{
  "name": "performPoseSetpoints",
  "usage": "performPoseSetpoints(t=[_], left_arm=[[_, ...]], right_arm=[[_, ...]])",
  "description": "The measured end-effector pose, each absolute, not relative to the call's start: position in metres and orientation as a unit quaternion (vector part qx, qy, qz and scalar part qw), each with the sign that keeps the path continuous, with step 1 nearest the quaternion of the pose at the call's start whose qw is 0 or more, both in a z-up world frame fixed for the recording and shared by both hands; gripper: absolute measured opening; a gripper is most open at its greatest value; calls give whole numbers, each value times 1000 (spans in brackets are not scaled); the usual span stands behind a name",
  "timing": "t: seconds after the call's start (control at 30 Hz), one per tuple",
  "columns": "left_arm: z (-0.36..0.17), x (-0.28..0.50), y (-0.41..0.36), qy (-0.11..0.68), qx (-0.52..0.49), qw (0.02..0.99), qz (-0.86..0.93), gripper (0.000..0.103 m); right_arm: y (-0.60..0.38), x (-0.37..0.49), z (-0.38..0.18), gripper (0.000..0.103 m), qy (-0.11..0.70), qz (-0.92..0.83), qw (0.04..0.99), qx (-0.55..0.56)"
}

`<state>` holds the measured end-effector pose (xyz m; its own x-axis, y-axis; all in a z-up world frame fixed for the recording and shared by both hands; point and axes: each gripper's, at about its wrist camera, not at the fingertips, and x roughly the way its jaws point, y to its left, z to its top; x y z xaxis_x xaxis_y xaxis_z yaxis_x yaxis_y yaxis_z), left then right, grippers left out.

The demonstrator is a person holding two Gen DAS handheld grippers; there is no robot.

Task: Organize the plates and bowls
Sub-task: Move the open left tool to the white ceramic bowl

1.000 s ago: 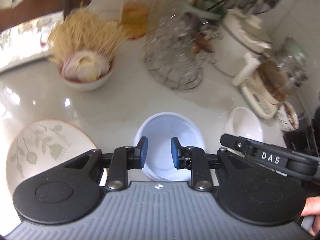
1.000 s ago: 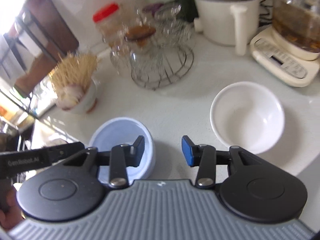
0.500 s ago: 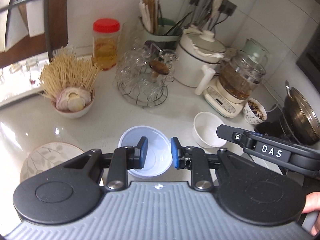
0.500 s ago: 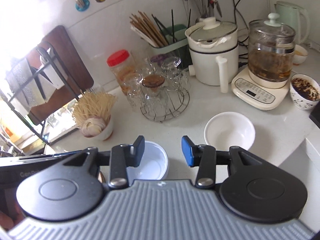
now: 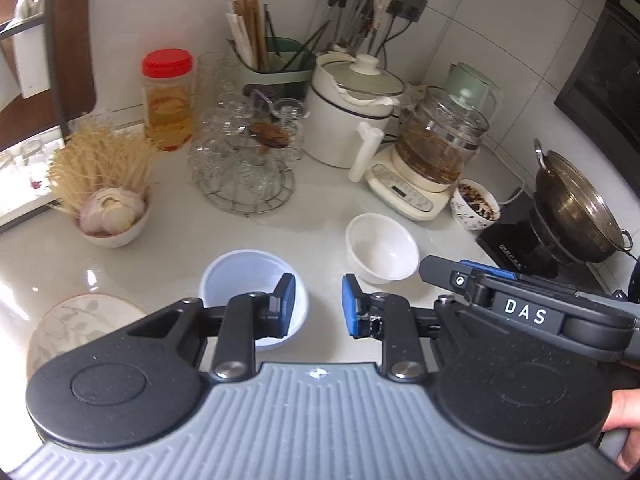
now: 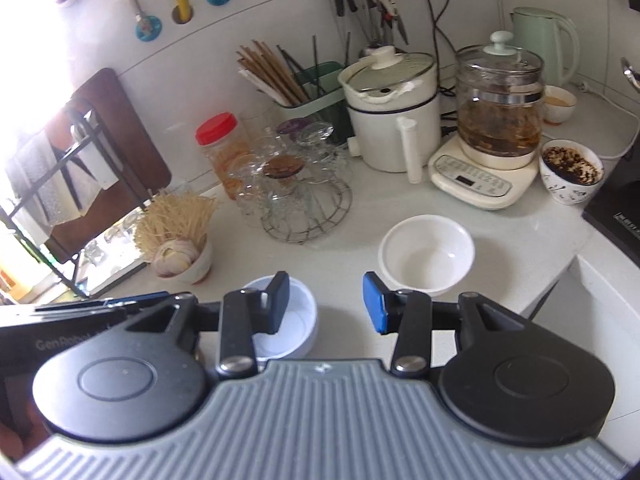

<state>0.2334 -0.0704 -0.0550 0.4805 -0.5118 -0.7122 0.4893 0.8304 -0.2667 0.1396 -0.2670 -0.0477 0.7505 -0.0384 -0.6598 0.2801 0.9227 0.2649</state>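
Note:
A pale blue bowl [image 5: 244, 276] sits on the white counter, partly behind my left gripper's left finger; it also shows in the right wrist view [image 6: 298, 312]. A white bowl [image 5: 380, 248] stands to its right, also in the right wrist view [image 6: 426, 254]. A leaf-patterned plate [image 5: 76, 320] lies at the far left. My left gripper [image 5: 316, 306] is open and empty, held above the counter. My right gripper [image 6: 326, 302] is open and empty, above the gap between the two bowls. It reaches into the left wrist view [image 5: 480, 276].
A bowl of garlic and dry noodles [image 5: 110, 208], a red-lidded jar [image 5: 168, 100], a wire rack of glasses [image 5: 248, 160], a white pot [image 5: 352, 108], a glass kettle [image 5: 436, 144], a patterned cup [image 5: 476, 204] and a wok [image 5: 576, 208] crowd the back. The counter edge [image 6: 560, 280] drops off at right.
Both grippers have risen and pulled back from the bowls, so more of the counter shows. The left gripper's jaws have opened wider. The bowls and plate have not moved.

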Motion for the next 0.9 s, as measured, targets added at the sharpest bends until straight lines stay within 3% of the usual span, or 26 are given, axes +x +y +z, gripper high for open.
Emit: performPoseSetpoints(t=[0.7,0.9], left_arm=[[-79,285,-186,441,1,842,-310,29],[-101,311,-208,456,2,841,-290,38]], right_arm=[[-374,157,-70,44,356,-145,899,210],[-403,182,-91,44,377,-139,887,230]])
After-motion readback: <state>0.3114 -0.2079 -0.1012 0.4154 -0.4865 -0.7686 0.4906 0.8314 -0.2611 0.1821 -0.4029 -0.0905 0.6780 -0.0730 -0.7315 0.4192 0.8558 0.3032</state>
